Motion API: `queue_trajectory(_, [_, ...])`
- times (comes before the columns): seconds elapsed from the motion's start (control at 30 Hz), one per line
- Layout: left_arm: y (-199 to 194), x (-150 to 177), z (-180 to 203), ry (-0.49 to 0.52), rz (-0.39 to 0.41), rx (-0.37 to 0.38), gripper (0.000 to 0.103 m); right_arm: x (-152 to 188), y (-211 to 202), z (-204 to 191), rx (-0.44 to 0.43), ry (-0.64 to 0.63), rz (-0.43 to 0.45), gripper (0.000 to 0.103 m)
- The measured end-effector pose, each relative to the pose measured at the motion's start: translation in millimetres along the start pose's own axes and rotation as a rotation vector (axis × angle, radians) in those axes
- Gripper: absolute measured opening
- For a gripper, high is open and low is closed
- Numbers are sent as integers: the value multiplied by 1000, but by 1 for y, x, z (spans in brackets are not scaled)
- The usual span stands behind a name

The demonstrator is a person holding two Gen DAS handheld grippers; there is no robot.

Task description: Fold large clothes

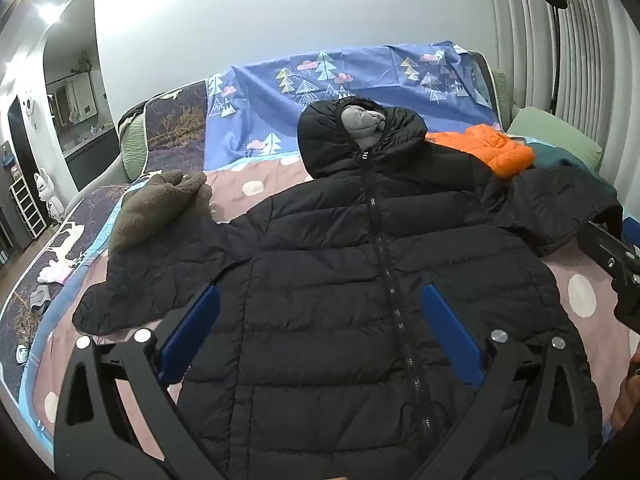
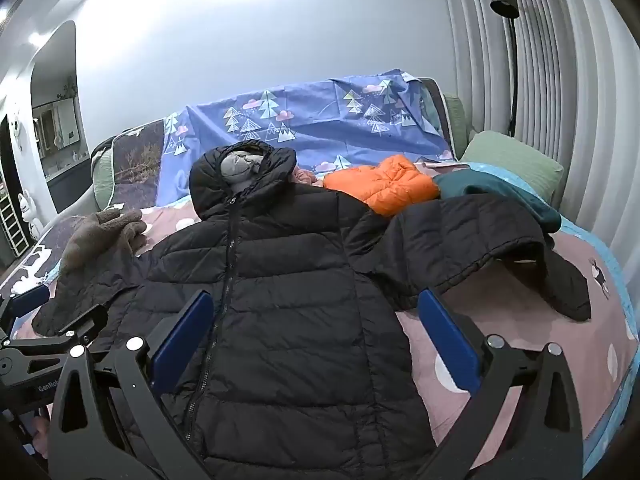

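A black hooded puffer jacket (image 1: 328,272) (image 2: 280,280) lies face up and zipped on the bed, hood toward the wall. Its left sleeve (image 1: 132,284) stretches out flat. Its right sleeve (image 2: 472,240) is bunched and raised at the cuff. My left gripper (image 1: 320,300) hovers open over the jacket's lower chest, with the blue pads wide apart and nothing held. My right gripper (image 2: 316,308) is open too, above the jacket's right side and hem, and holds nothing. In the left wrist view part of my right gripper's body (image 1: 616,264) shows at the right edge.
A brown fleece item (image 1: 160,204) (image 2: 100,236) lies at the left sleeve's end. An orange puffer (image 1: 492,148) (image 2: 392,188) and a teal garment (image 2: 500,196) sit at the back right by a green pillow (image 2: 516,160). The pink dotted bed cover (image 2: 520,332) shows beside the hem.
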State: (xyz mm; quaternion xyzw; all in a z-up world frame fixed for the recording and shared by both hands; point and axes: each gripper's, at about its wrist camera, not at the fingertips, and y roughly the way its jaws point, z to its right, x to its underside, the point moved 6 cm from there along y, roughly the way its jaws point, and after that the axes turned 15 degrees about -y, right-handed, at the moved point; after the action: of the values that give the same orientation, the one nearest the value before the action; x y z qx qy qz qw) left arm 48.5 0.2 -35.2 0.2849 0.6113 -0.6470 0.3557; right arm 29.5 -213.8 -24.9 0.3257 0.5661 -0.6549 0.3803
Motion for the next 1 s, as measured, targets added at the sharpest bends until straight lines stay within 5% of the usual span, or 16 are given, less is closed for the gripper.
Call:
queue_trajectory(0.3, [-3,0,3,3,33,11,101,-1,-1,-12,-4,-3,3,102])
queue_trajectory(1.0, [6,13,4,2,-35,112,101,1,2,-9,32,-13,-13,102])
